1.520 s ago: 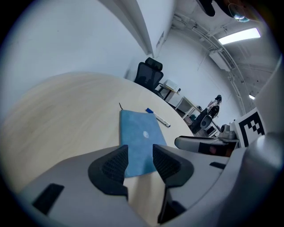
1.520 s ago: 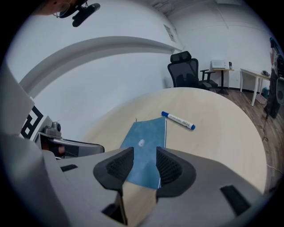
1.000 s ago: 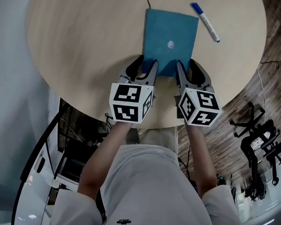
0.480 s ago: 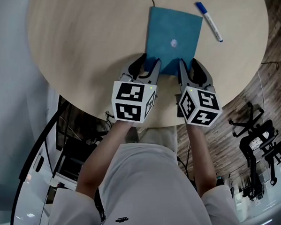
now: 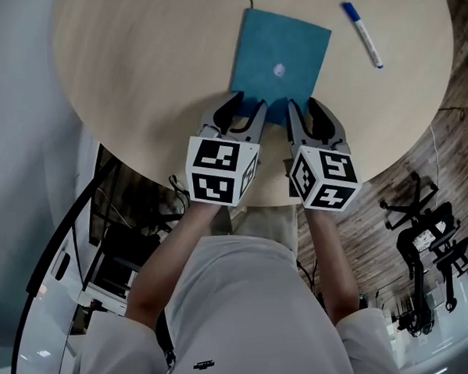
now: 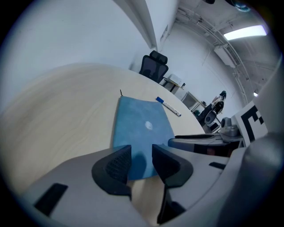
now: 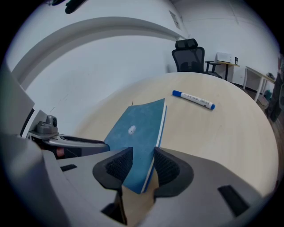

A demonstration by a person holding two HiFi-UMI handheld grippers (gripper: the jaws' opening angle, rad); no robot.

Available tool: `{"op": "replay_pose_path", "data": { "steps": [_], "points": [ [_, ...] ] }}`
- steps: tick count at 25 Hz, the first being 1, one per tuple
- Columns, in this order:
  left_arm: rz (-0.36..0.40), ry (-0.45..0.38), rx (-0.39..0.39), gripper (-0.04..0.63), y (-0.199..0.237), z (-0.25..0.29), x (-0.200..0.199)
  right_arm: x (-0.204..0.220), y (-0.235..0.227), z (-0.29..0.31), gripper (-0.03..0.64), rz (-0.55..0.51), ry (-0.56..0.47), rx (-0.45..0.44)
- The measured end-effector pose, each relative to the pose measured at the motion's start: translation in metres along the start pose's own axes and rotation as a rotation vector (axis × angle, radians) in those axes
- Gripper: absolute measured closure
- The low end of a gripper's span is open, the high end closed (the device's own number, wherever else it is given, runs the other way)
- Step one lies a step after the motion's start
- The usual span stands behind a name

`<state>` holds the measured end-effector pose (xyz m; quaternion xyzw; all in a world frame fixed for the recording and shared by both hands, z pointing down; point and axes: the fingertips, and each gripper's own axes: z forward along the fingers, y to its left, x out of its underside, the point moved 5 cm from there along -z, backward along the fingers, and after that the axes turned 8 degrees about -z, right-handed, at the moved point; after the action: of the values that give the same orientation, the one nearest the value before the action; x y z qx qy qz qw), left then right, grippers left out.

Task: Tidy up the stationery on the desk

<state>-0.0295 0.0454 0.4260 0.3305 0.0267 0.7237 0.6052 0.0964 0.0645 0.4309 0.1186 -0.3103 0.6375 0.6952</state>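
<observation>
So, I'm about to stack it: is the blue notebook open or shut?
Shut. The notebook shows only its blue cover, with the white page edge tucked beneath it along one side.

No words or numbers can be read: the blue notebook [image 5: 281,62] bears only a small pale emblem, the blue-capped marker [image 5: 363,35] has illegibly small print, and the cubes on the left gripper [image 5: 248,108] and right gripper [image 5: 302,107] carry only black-and-white square patterns.

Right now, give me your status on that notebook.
Left claw open, astride near left corner of blue notebook. Right claw open, astride its near right corner. Marker lies apart, not in the way.
</observation>
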Motion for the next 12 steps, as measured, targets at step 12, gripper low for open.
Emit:
{"op": "replay_pose_path", "data": {
  "steps": [12],
  "points": [
    [0.002,-0.053,-0.105,0.396,0.040,-0.022,0.000,0.005,0.019,0.007,0.449,0.005,0.028,0.024]
  ]
}}
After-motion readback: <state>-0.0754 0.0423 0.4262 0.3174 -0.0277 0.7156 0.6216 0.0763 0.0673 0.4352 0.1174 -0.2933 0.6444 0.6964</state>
